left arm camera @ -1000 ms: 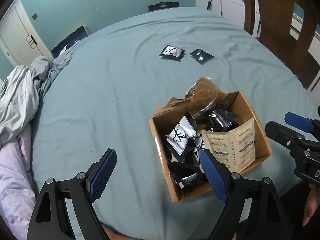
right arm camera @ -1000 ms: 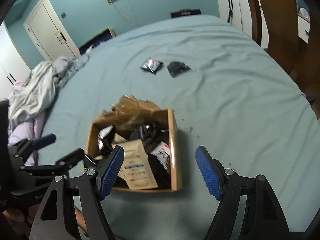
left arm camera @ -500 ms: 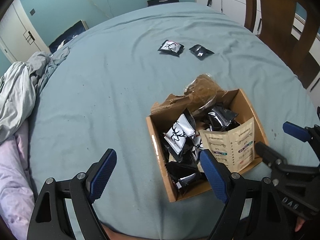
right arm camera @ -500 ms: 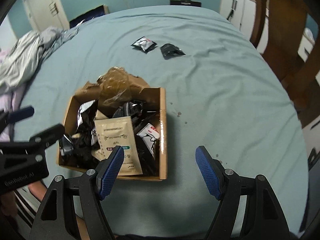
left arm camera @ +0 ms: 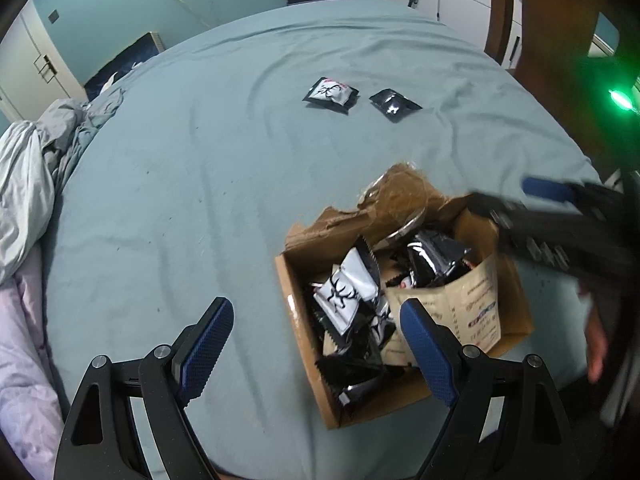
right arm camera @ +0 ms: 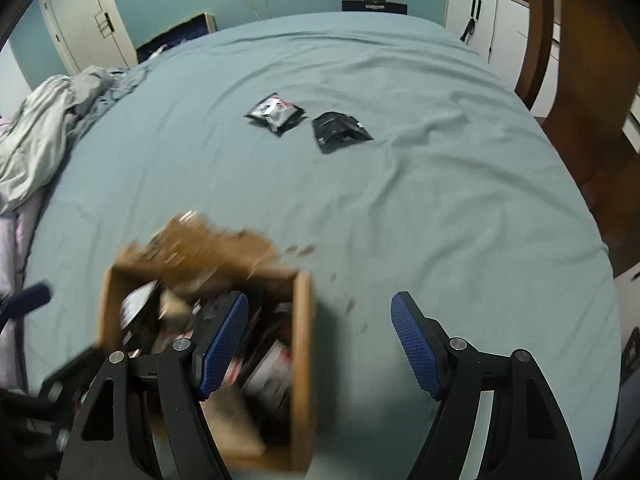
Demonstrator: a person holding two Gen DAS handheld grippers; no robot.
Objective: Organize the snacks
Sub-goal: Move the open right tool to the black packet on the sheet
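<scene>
A torn cardboard box (left arm camera: 304, 344) (right arm camera: 302, 320) of black-and-white snack packets and a tan pouch (left arm camera: 476, 304) sits on a teal bed sheet. Two loose packets lie farther back: a black-and-white one (left arm camera: 331, 94) (right arm camera: 276, 114) and an all-black one (left arm camera: 395, 105) (right arm camera: 340, 132). My left gripper (left arm camera: 316, 344) hangs open above the box's left wall, empty. My right gripper (right arm camera: 320, 340) is open and empty over the box's right wall; it shows blurred above the box's far right corner in the left wrist view (left arm camera: 516, 204).
Rumpled grey and pink bedding (left arm camera: 28, 184) is piled at the bed's left edge. A wooden chair (left arm camera: 560, 40) and white cabinets (right arm camera: 484, 20) stand at the right. A person's hand (left arm camera: 598, 340) shows at the right edge.
My right gripper has swung forward over the box, which now looks closer and blurred in its view. The left gripper has barely moved. Both stay open.
</scene>
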